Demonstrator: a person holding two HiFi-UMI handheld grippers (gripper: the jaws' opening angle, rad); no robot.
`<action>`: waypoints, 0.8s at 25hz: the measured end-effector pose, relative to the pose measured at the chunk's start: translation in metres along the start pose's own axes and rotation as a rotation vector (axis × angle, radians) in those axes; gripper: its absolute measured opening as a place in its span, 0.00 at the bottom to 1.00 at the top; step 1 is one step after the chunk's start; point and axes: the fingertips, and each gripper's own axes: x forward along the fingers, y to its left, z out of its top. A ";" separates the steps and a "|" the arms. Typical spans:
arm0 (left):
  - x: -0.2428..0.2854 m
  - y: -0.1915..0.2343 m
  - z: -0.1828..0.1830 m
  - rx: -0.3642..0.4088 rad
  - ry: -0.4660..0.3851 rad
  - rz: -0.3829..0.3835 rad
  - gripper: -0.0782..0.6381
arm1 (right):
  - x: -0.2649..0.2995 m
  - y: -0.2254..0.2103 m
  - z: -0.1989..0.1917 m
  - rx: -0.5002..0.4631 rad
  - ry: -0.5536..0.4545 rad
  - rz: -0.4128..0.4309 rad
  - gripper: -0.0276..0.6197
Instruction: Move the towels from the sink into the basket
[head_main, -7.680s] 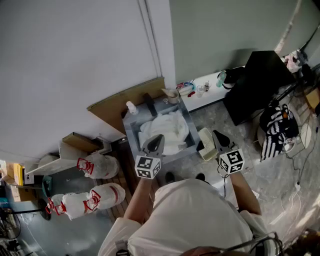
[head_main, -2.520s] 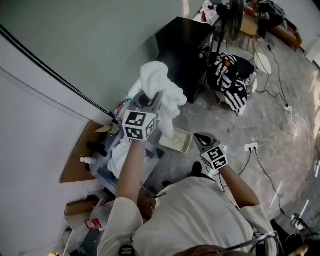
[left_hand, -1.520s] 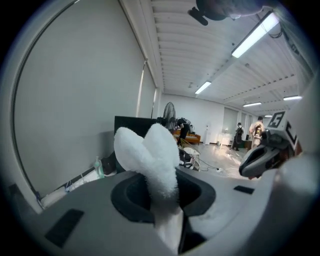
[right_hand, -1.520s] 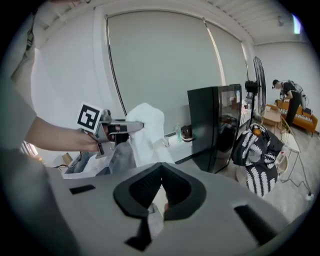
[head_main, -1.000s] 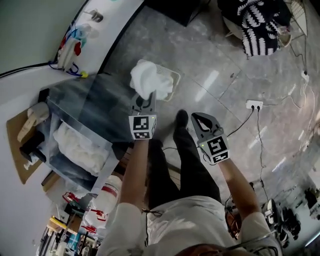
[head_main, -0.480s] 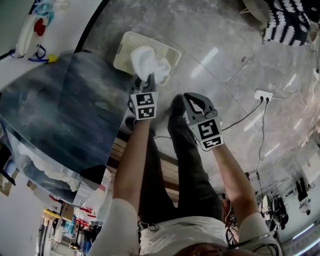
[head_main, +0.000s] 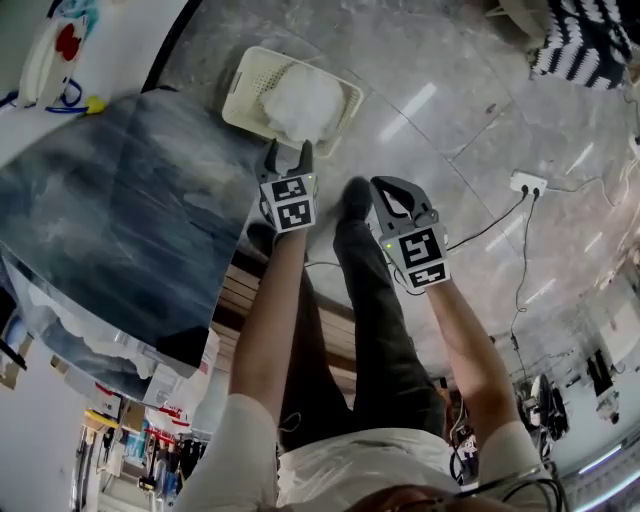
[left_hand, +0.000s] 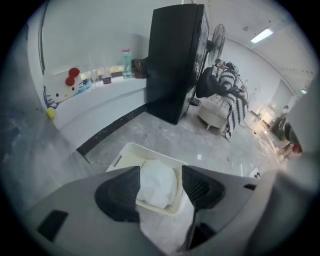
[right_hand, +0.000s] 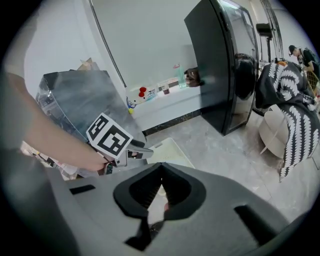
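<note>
**Change from the preceding frame.** Half a second before, the left gripper (head_main: 286, 152) held the white towel (head_main: 300, 100) bunched above the basket (head_main: 252, 72). The towel now lies inside the basket as 1 loose mound, and the jaws have just been opening. They stand apart, and in the left gripper view the towel shows through the gap but neither pad presses on it. The right gripper (head_main: 383, 186) has its 2 jaws together at the tips, with nothing between them.

**Surface and room.** The cream, perforated basket stands on a grey marbled floor (head_main: 480, 130) of glossy tiles. To its left rises the blue-grey wall of the sink unit (head_main: 120, 200). A white ledge (head_main: 40, 110) behind it carries small red and blue objects. The left gripper view shows a black cabinet (left_hand: 175, 60) and a standing fan (left_hand: 218, 37) further back. A black-and-white striped cloth (head_main: 590, 40) lies at the upper right.

**Edges and free space.** The basket sits just beside the sink unit's corner. The left gripper's tips hang at the basket's near rim. The right gripper hangs over bare floor just beside the person's dark shoe (head_main: 352, 195). The floor is open to the right of the basket as far as a white socket strip (head_main: 525, 183) and its cable.
</note>
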 end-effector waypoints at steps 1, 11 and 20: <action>-0.010 -0.002 0.002 -0.003 -0.001 -0.006 0.45 | -0.005 0.002 0.005 -0.005 0.001 -0.001 0.04; -0.170 -0.050 0.070 -0.043 -0.062 -0.110 0.45 | -0.102 0.052 0.101 -0.043 -0.045 -0.002 0.04; -0.376 -0.050 0.189 -0.104 -0.214 -0.171 0.38 | -0.227 0.128 0.206 -0.164 -0.096 0.065 0.04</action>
